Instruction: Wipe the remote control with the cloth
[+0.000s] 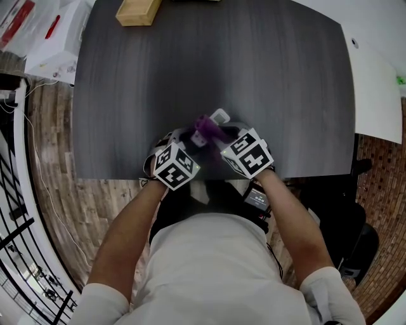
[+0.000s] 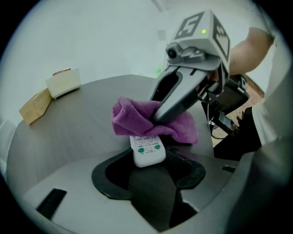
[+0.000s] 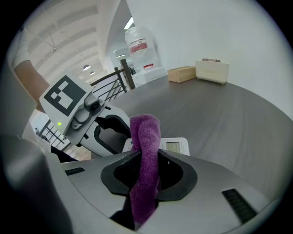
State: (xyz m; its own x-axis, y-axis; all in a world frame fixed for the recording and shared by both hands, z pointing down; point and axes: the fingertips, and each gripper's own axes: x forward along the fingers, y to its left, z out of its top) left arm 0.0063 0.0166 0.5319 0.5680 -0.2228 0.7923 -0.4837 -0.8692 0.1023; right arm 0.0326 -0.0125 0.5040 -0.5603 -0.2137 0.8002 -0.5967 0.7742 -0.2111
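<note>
A white remote control (image 2: 147, 153) lies on the dark table (image 1: 209, 57) near its front edge. Its near, button end sits between the jaws of my left gripper (image 2: 149, 167), which is shut on it. A purple cloth (image 2: 137, 119) is draped over the remote's far part. My right gripper (image 3: 146, 183) is shut on the cloth (image 3: 145, 151), which rises in a fold between its jaws. It presses the cloth down onto the remote (image 3: 176, 146). In the head view both grippers meet over the cloth (image 1: 206, 129) and the remote (image 1: 219, 117).
A wooden block (image 1: 137, 11) lies at the table's far edge, with a white holder (image 3: 212, 71) next to it. A white table (image 1: 374, 82) adjoins on the right. The person's body is close against the front edge.
</note>
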